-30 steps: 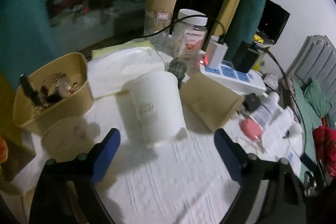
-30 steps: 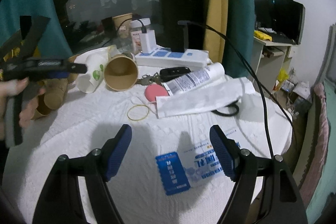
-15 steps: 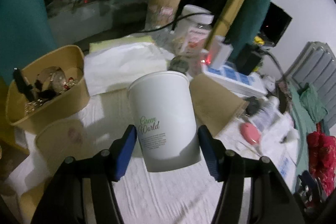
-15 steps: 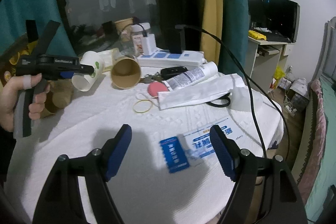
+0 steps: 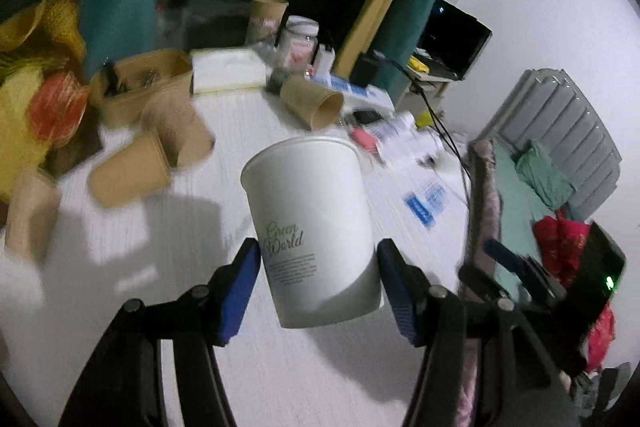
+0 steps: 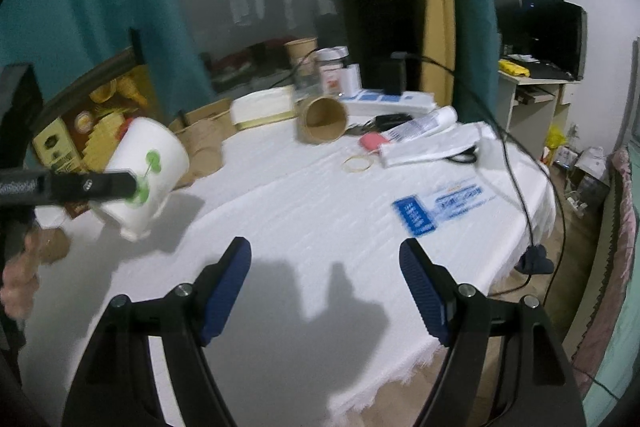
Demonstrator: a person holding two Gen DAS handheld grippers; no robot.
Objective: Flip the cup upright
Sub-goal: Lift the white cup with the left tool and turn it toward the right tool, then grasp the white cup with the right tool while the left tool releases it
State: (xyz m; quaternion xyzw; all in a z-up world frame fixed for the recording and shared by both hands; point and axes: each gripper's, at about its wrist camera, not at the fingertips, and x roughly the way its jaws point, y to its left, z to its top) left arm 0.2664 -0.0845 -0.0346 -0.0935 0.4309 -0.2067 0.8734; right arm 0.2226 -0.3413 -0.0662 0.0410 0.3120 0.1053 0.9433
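Your left gripper (image 5: 318,277) pinches the white, smooth-walled paper cup (image 5: 310,227) between its ribbed blue pads, low on the cup's sides. The cup hangs clear above the white textured tablecloth (image 5: 208,239), rim uppermost and tilted a little; green and grey script on its wall reads "Green World" above small unreadable print. From the right wrist view the same cup (image 6: 146,173) shows a green sprout mark. Your right gripper (image 6: 324,287) is spread wide over the cloth, holding nothing. Far right lie a brown kraft-paper cup (image 6: 322,119) on its side, mouth towards you, a tan rubber band (image 6: 357,163) and a blue-and-white printed card (image 6: 438,205), lettering blurred.
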